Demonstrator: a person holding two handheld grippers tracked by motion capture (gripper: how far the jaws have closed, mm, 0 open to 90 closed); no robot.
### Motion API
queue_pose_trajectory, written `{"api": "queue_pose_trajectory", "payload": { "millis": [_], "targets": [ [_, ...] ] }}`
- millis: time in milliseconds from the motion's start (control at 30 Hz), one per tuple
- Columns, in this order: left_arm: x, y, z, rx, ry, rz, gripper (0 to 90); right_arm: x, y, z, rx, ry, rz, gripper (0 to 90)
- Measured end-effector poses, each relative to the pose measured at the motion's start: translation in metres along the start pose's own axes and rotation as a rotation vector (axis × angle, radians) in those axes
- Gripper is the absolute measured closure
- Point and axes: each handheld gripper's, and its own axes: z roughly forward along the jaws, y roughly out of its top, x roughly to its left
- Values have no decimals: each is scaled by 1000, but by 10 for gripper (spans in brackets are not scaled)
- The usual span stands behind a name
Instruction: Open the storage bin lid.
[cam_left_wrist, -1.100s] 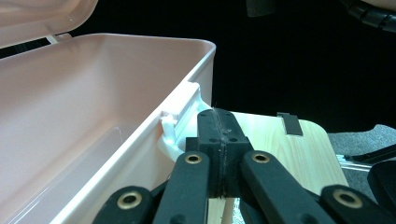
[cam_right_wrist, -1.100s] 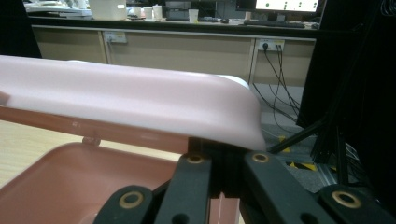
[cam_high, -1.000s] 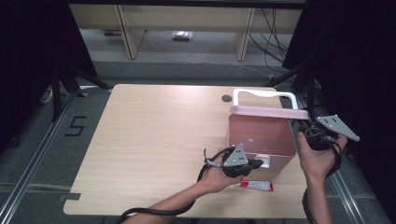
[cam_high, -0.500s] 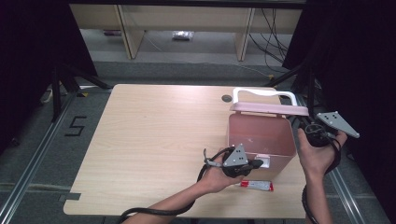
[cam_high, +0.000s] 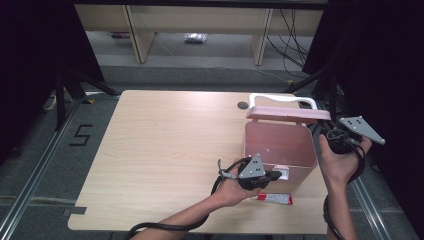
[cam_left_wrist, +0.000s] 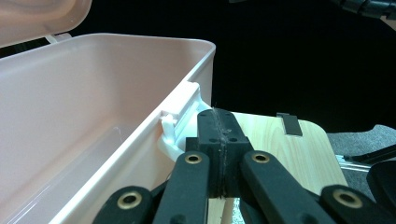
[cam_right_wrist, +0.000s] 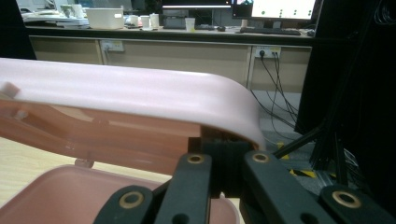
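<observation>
At the right end of the surface (cam_high: 150, 150), the pink box (cam_high: 280, 147) is sitting with its lid (cam_high: 287, 114) propped up. Thin plastic, empty inside: likely light, a bit flexy and slick. Left gripper (cam_left_wrist: 219, 140) is resting by the front latch (cam_left_wrist: 180, 119), jaws fully closed on nothing. Right gripper (cam_right_wrist: 224, 158) is sitting under the lid's rim, jaws together, looks like propping rather than pinching. Best hold: rim or white handle (cam_high: 282, 98). A small tube (cam_high: 274, 199) is lying just in front.
</observation>
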Motion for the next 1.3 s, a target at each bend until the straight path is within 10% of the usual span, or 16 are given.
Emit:
{"api": "queue_pose_trajectory", "payload": {
  "millis": [1300],
  "targets": [
    [1, 1, 0, 7, -2, 3, 897, -4, 11, 16, -6, -25, 1, 900]
  ]
}}
